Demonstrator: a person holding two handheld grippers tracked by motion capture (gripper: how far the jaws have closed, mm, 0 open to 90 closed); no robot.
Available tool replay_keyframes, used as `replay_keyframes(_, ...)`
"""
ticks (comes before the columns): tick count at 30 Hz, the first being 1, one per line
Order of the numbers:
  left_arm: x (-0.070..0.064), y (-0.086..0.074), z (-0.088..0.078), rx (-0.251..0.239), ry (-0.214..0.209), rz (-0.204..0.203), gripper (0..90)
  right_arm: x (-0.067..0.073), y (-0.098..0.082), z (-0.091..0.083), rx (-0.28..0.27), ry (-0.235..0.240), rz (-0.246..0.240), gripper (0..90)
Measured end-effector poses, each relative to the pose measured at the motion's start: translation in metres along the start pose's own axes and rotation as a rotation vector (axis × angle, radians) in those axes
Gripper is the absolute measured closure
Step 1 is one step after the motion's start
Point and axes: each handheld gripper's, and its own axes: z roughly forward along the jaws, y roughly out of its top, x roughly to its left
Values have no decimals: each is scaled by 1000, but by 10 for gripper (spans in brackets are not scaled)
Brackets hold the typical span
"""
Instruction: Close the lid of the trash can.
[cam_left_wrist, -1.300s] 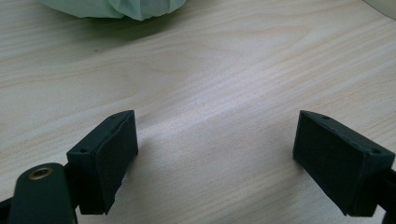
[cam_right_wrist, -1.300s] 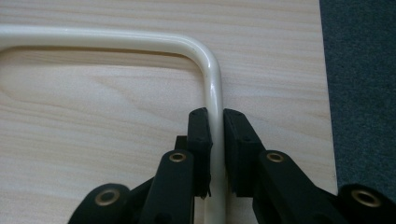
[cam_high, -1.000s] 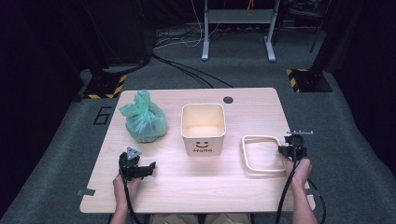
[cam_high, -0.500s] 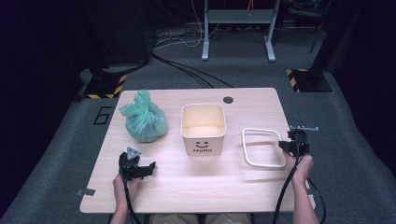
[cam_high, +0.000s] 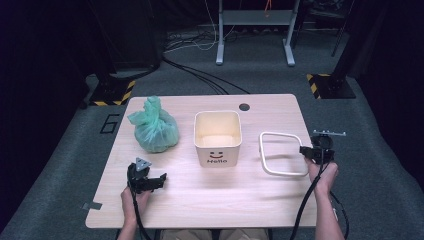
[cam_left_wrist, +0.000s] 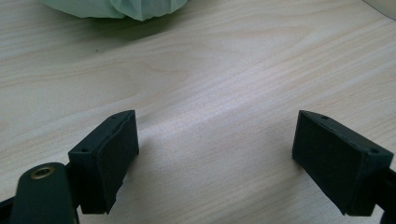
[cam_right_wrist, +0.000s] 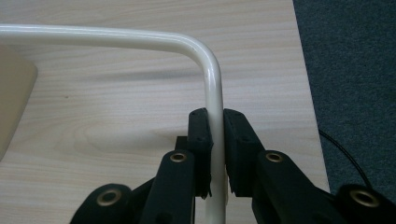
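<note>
The wooden table (cam_high: 210, 200) carries a green tied bag (cam_high: 154, 129) at its left and a cream bin (cam_high: 218, 138) marked "Hello" at centre. Right of the bin, well apart from it, sits the white wire frame (cam_high: 281, 154), a rounded rectangle near the table's right edge. The right gripper (cam_high: 311, 152) is clamped on the frame's right side, just below a rounded corner. The left gripper (cam_high: 150, 181) rests low over bare table at front left, jaws apart, nothing between them.

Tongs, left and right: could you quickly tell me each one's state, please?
Left tongs: open, nothing between them, over bare table.
Right tongs: shut on the white frame.
</note>
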Motion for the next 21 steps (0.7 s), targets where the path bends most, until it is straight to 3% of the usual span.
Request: replay_keyframes(21,0,0,0,0,2,-5,142,11,25,-24,-32,27,-30,817)
